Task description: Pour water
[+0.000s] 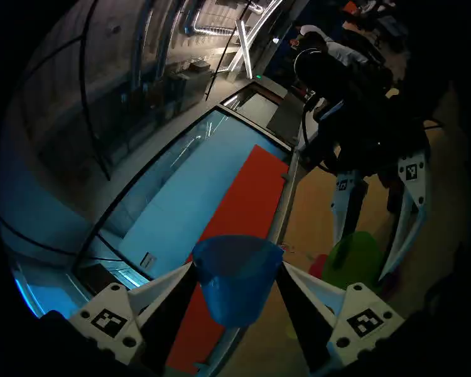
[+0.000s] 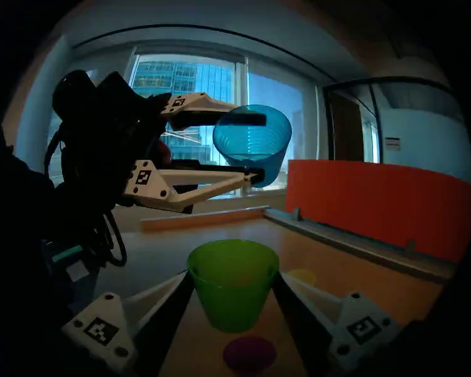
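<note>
1. The left claw (image 1: pixel 237 269) is gripping a blue cup (image 1: pixel 235 289) — both fingers are pressing on its sides just under the rim.
2. The right claw (image 2: pixel 233 276) is clamping a green cup (image 2: pixel 233 295) the same way, and that cup is sitting upright, low over the wooden counter (image 2: pixel 348 267).
3. In the right gripper view the blue cup is hanging high above the green cup and farther back, tilted with its mouth turned partly toward the camera.
4. A purple disc (image 2: pixel 249 355) is lying on the counter below the green cup — an orange panel (image 2: pixel 380 201) is standing along the counter's far edge, beside a window (image 2: pixel 185 81).
</note>
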